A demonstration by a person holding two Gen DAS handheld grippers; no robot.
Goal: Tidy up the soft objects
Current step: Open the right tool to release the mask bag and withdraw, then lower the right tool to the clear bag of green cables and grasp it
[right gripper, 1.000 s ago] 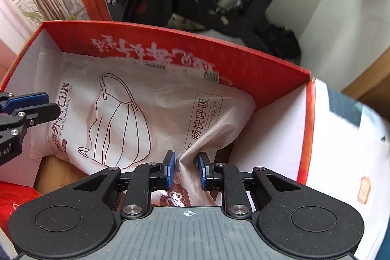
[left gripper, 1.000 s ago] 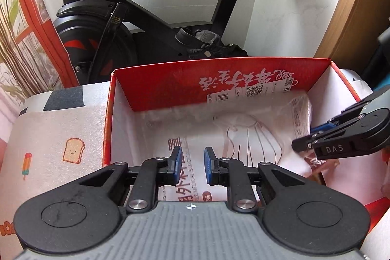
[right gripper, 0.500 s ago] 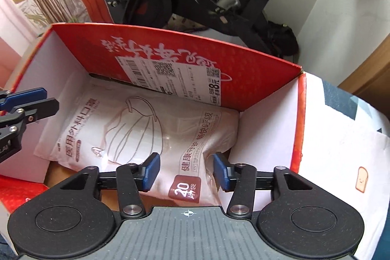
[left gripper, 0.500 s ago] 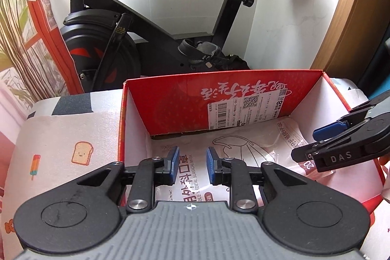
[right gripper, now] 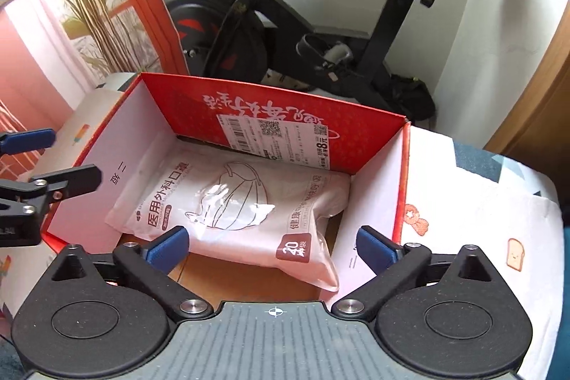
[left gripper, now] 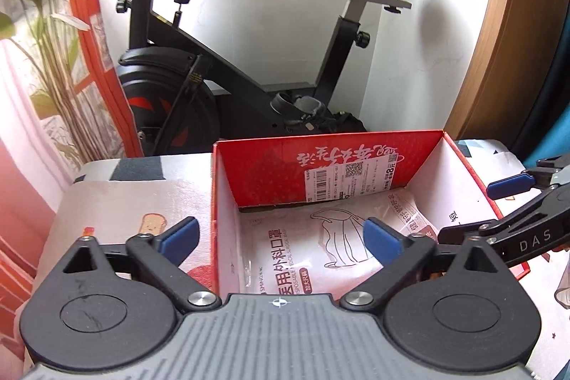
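A pink-white soft pack of surgical masks (right gripper: 242, 205) lies flat on the bottom of an open red cardboard box (right gripper: 270, 116); it also shows in the left wrist view (left gripper: 320, 237), inside the same box (left gripper: 320, 162). My right gripper (right gripper: 272, 246) is open and empty, raised above the pack's near edge. My left gripper (left gripper: 281, 235) is open and empty, above the box's left wall. Each gripper shows at the edge of the other's view, the right one (left gripper: 513, 205) and the left one (right gripper: 39, 162).
The box stands on a white cloth with cartoon prints (right gripper: 481, 223). A black exercise bike (left gripper: 228, 73) stands behind the table against a white wall. A plant and red-patterned curtain (right gripper: 89, 9) are at the left, a wooden panel (left gripper: 498, 34) at the right.
Both grippers let go of the mask pack, opened wide and pulled up and back. The pack dropped flat into the box.
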